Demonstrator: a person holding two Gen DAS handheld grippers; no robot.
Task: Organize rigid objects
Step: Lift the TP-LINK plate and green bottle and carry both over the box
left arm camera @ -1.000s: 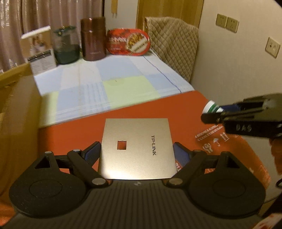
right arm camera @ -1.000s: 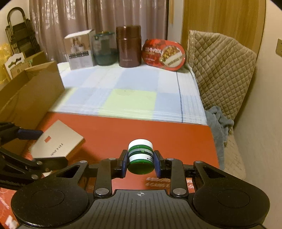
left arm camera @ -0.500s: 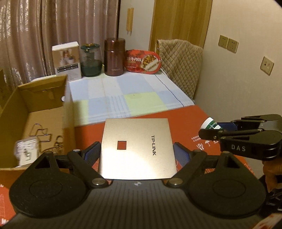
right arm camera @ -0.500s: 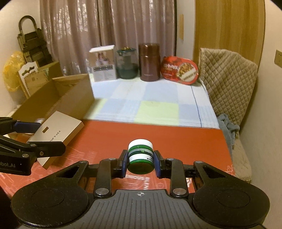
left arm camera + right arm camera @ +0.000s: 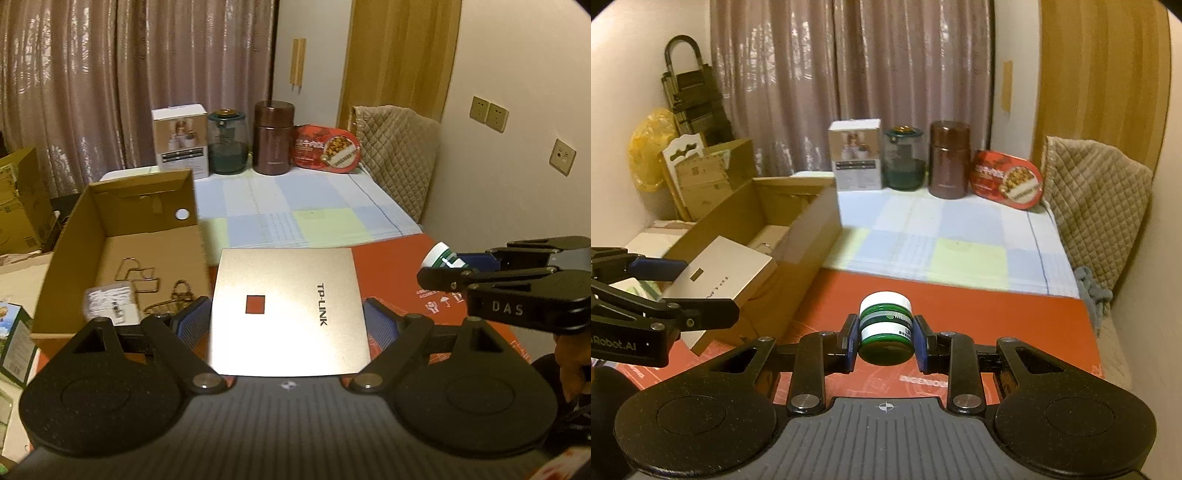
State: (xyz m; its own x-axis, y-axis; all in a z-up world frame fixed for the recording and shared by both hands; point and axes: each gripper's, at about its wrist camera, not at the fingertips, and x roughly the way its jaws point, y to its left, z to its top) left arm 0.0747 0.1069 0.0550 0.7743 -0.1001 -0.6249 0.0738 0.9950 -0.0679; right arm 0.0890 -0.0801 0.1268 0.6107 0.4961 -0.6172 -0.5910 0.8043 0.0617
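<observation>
My left gripper (image 5: 286, 325) is shut on a flat gold TP-LINK box (image 5: 286, 306), its blue pads pressing the box's two sides. It hangs above the red mat, just right of an open cardboard box (image 5: 122, 254). My right gripper (image 5: 885, 338) is shut on a small green jar with a white lid (image 5: 885, 325), held over the red mat (image 5: 997, 321). In the left wrist view the jar (image 5: 441, 256) and right gripper (image 5: 439, 275) show at the right edge. From the right wrist the gold box (image 5: 720, 273) appears at left, beside the cardboard box (image 5: 798, 236).
Inside the cardboard box lie wire puzzles (image 5: 138, 275) and a small white pack (image 5: 109, 301). At the back of the checked cloth (image 5: 295, 206) stand a white carton (image 5: 181, 140), a glass jar (image 5: 226, 142), a brown canister (image 5: 273, 138) and a red tin (image 5: 327, 147). A quilted chair (image 5: 1097, 192) stands right.
Both grippers rose and drew back with their loads, widening the view. The cardboard box came into sight at the left. Neither grip changed.
</observation>
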